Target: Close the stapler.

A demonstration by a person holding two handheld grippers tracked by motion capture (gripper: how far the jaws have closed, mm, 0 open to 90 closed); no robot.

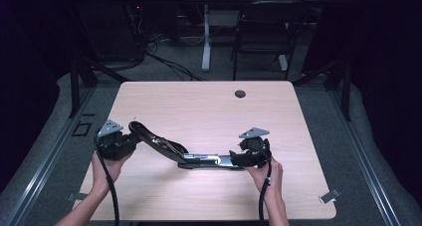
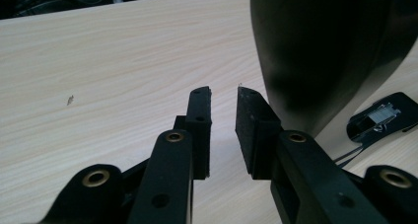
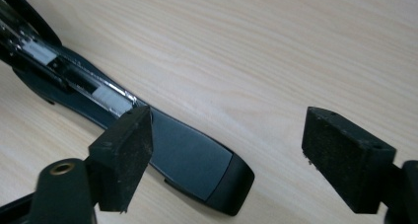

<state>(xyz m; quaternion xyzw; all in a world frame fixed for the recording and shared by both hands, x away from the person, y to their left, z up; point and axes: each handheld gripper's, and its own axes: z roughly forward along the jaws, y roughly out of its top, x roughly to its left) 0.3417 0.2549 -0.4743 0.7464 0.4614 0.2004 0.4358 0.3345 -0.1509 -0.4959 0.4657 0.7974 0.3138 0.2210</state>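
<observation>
A black stapler lies swung open on the wooden table (image 1: 209,111). Its base (image 1: 206,161) rests flat, and its top cover (image 1: 149,135) rises to the left. My left gripper (image 1: 132,138) is at the raised cover's tip. In the left gripper view its jaws (image 2: 224,93) stand a narrow gap apart with nothing between them, and the cover (image 2: 320,51) looms just to their right. My right gripper (image 1: 235,159) is at the base's right end. It is wide open (image 3: 226,125), with its left pad (image 3: 123,150) over the base's end (image 3: 197,165). The metal staple channel (image 3: 74,81) lies exposed.
A round cable hole (image 1: 240,93) sits near the table's far edge. Behind the table stand a chair (image 1: 263,32) and a white desk leg (image 1: 205,42). Tape strips (image 1: 330,196) mark the table's near corners. A small speck (image 2: 70,100) marks the wood.
</observation>
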